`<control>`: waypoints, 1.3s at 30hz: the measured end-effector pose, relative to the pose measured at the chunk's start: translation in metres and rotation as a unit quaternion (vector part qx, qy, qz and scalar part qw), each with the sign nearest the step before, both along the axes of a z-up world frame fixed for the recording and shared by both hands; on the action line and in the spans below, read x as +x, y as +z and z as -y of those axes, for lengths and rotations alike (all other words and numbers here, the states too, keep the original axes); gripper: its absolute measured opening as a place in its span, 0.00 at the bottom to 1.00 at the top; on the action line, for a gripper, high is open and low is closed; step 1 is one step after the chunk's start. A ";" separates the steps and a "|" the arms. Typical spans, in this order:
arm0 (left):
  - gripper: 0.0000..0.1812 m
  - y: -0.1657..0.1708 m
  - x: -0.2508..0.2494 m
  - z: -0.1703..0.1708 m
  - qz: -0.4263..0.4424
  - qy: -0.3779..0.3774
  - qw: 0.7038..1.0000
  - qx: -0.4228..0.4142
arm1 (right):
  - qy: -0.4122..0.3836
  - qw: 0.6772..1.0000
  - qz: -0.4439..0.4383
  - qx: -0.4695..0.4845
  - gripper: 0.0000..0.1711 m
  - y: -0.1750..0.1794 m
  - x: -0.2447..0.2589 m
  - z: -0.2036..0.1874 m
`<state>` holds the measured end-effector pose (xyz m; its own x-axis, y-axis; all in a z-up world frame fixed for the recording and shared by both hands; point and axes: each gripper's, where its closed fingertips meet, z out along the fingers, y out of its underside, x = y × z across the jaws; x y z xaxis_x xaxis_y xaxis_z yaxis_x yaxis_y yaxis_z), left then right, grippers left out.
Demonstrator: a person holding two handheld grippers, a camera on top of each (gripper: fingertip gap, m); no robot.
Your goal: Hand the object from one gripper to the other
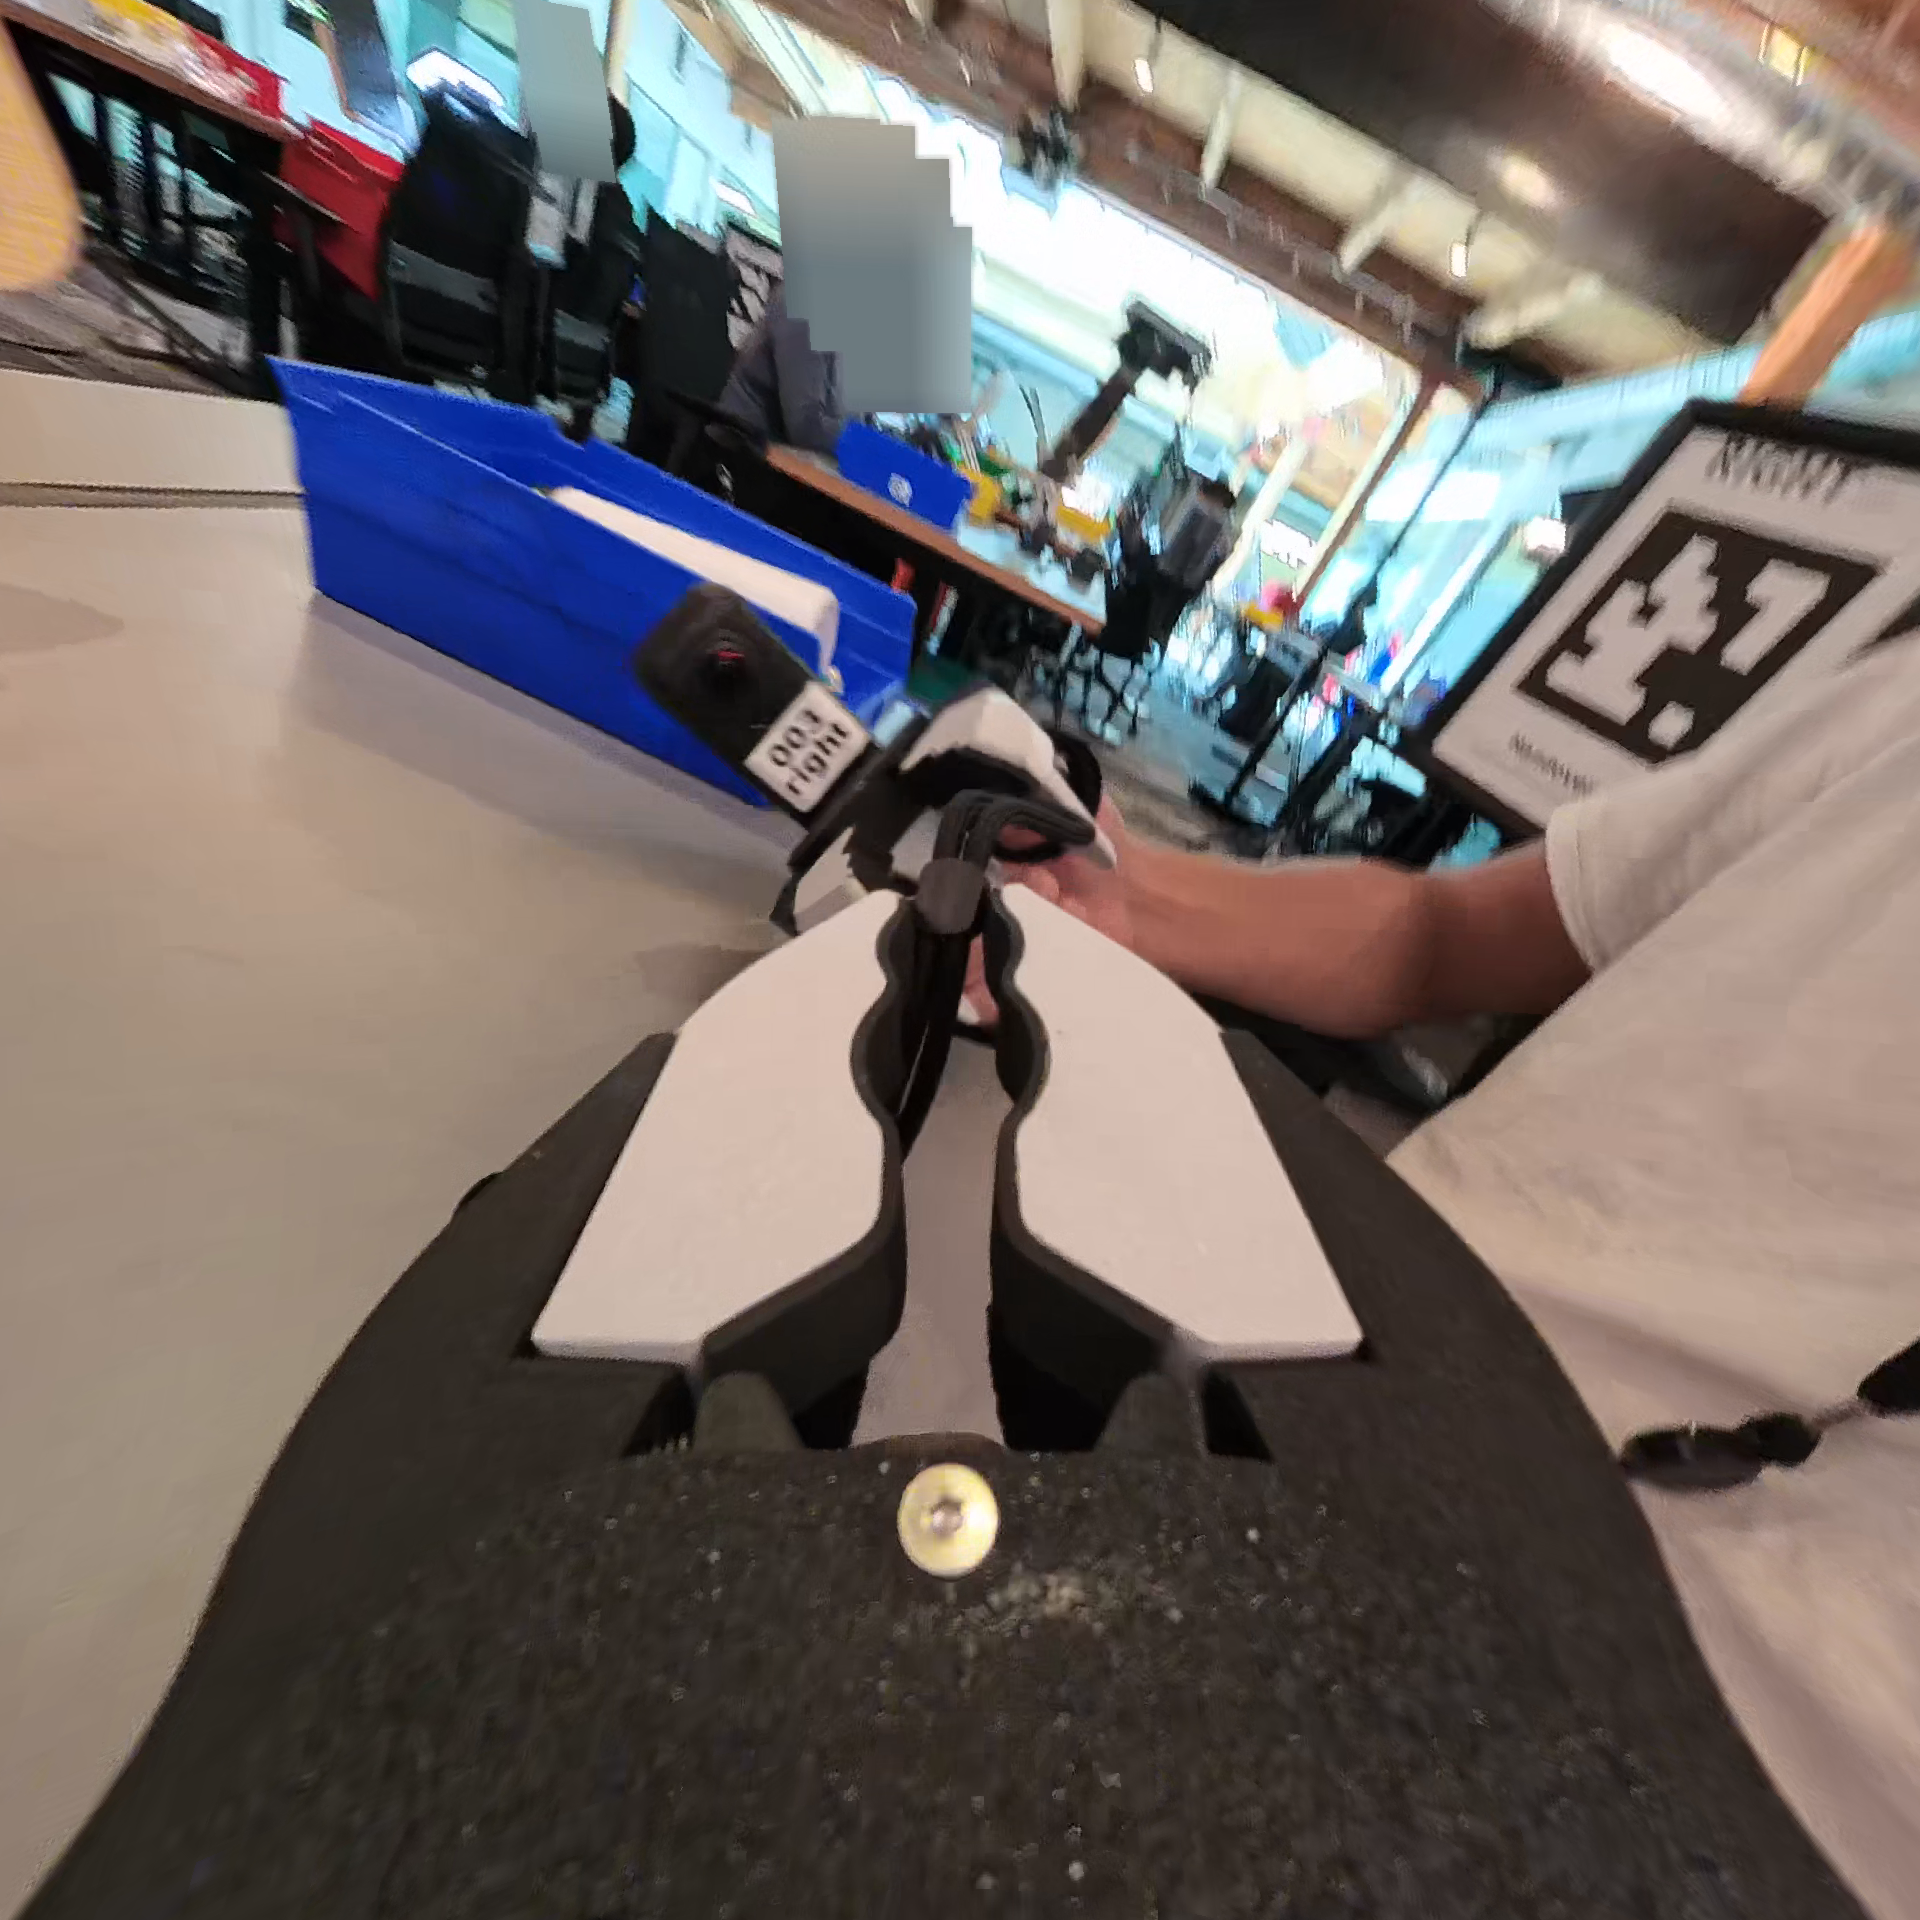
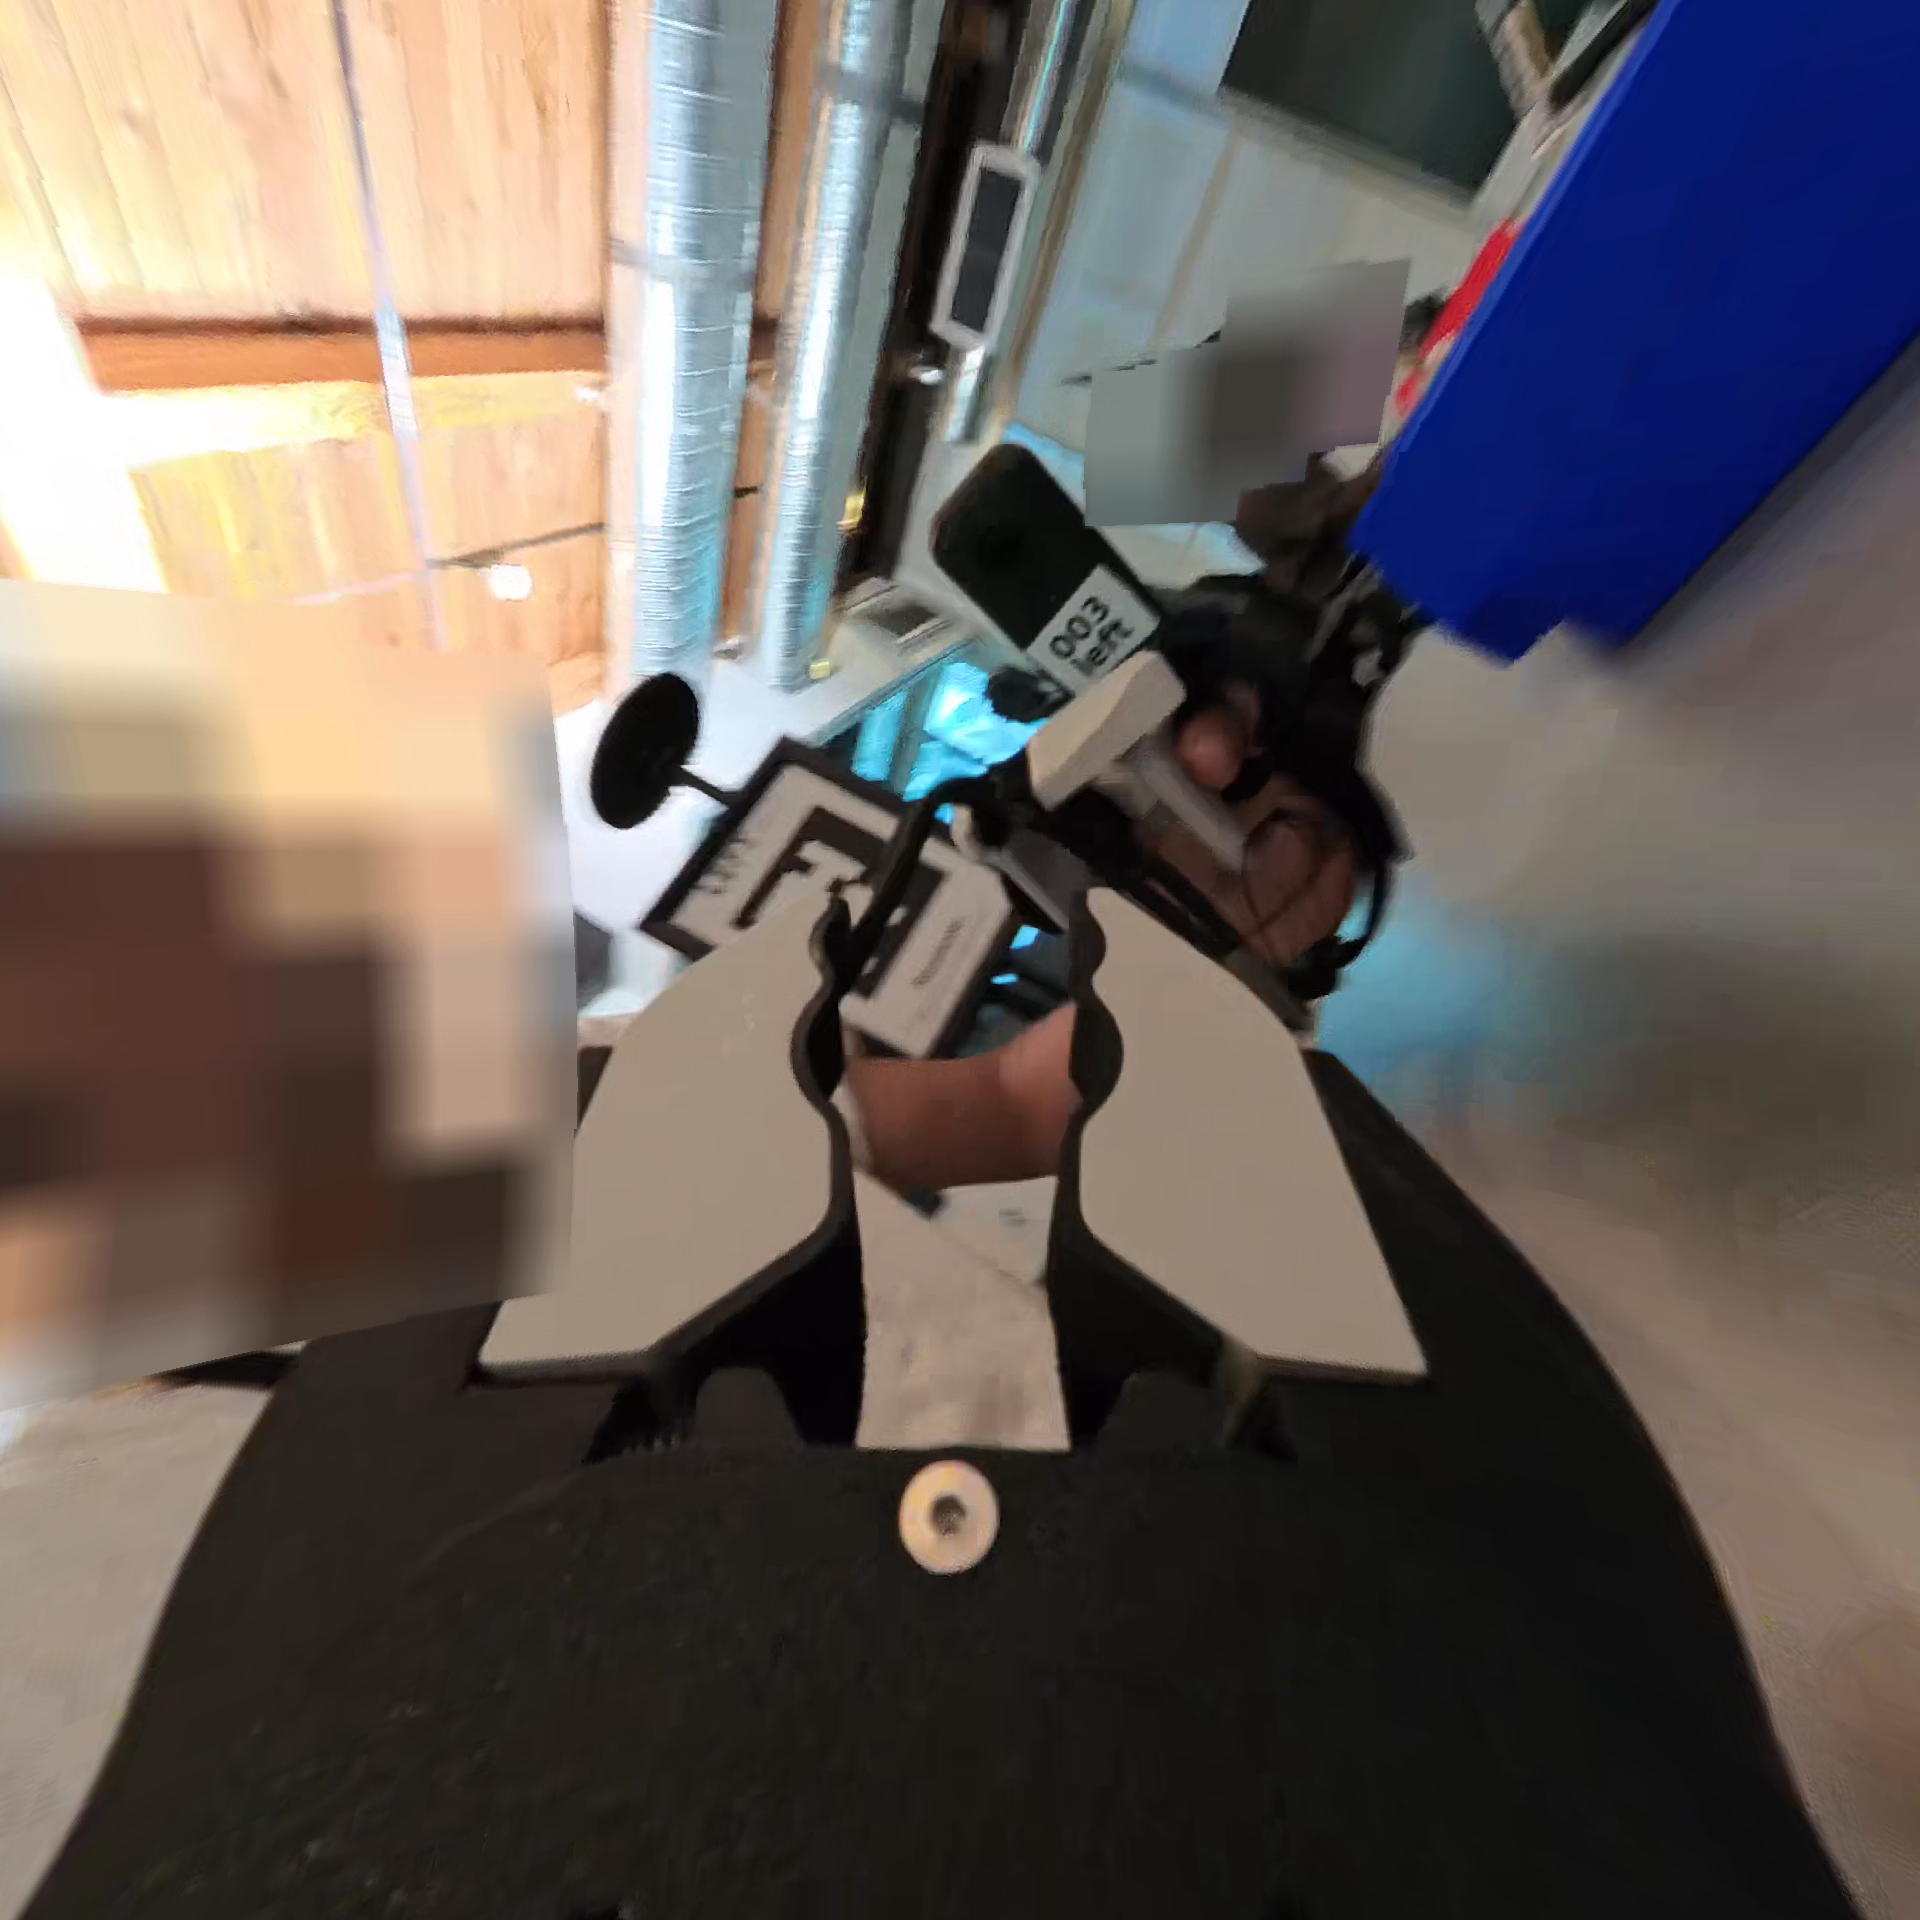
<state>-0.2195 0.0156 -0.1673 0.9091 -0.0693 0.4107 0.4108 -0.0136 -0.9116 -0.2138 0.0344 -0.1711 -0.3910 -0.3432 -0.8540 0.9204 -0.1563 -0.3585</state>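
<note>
A bundle of black cords (image 1: 940,888) with a black sleeve sits between the tips of my left gripper (image 1: 948,925), which is shut on it above the grey table (image 1: 260,935). The cords' looped end (image 1: 1023,821) reaches into my right gripper (image 1: 914,821), held by a hand just beyond. In the right wrist view my right gripper (image 2: 956,920) is open, its jaws well apart. A thin black cord (image 2: 888,873) runs by its left fingertip. My left gripper (image 2: 1023,842) is blurred close ahead.
A blue bin (image 1: 499,561) stands on the table behind the grippers and also shows in the right wrist view (image 2: 1662,364). A black-and-white marker board (image 1: 1683,613) stands at the right. The person's arm (image 1: 1299,935) and white shirt (image 1: 1662,1195) fill the right side. The tips of both grippers are at nearly the same place.
</note>
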 end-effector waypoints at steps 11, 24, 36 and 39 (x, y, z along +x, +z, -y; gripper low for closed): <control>0.07 -0.004 -0.049 0.023 0.158 0.086 0.981 0.069 | -0.205 0.828 -0.388 0.348 0.29 -0.042 -0.014 0.024; 0.07 -0.004 -0.013 -0.017 0.156 0.039 0.985 0.060 | -0.246 0.690 -0.505 0.456 0.02 -0.049 -0.016 0.030; 0.14 -0.016 -0.041 0.011 -0.016 0.145 0.988 -0.048 | -0.222 0.726 -0.446 0.473 0.02 -0.061 -0.027 0.007; 0.15 -0.020 -0.043 0.014 -0.040 0.146 0.986 -0.067 | -0.217 0.732 -0.442 0.471 0.02 -0.062 -0.026 0.009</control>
